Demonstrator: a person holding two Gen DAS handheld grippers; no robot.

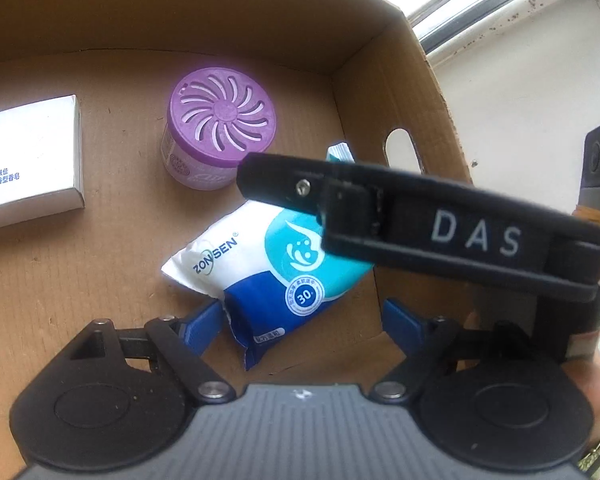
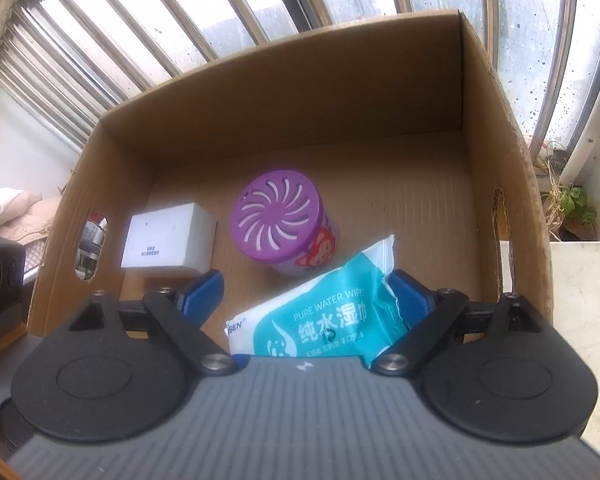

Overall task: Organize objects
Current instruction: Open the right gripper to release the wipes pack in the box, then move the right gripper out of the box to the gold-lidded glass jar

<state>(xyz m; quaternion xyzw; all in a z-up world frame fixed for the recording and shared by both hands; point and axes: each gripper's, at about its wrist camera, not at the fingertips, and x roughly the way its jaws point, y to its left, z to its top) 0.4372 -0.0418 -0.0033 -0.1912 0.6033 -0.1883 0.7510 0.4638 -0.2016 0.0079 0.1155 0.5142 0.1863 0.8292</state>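
Looking along your right gripper [image 2: 304, 292], you have both blue fingers spread wide with the wipes pack [image 2: 320, 312] lying between them; its torn edge sits against the right-hand pad [image 2: 410, 300], but the left-hand pad stands apart from it, so there is no grip. Your left gripper [image 1: 300, 320] is likewise wide apart, its fingertips flanking the pack's dark blue end [image 1: 268, 276] without closing on it. Count inside the cardboard box [image 2: 300, 92]: one wipes pack, one purple air freshener [image 2: 282, 222], one white soap box [image 2: 168, 242], three items in all, each resting on the box floor. The pack lies nearest you, flat and angled; the air freshener stands upright just beyond it, and the soap box lies flat to its left, apart from both. The left wrist view alone shows the pack's ZONSEN lettering and "30" badge, plus the black body of the other gripper marked DAS [image 1: 460, 232] crossing over the pack's far end. The right wrist view alone shows the teal "PURE WATER WIPES" face, both hand-hole cutouts in the box walls, the barred window [image 2: 260, 4] behind the box, and a small green plant [image 2: 576, 204] outside the right wall.
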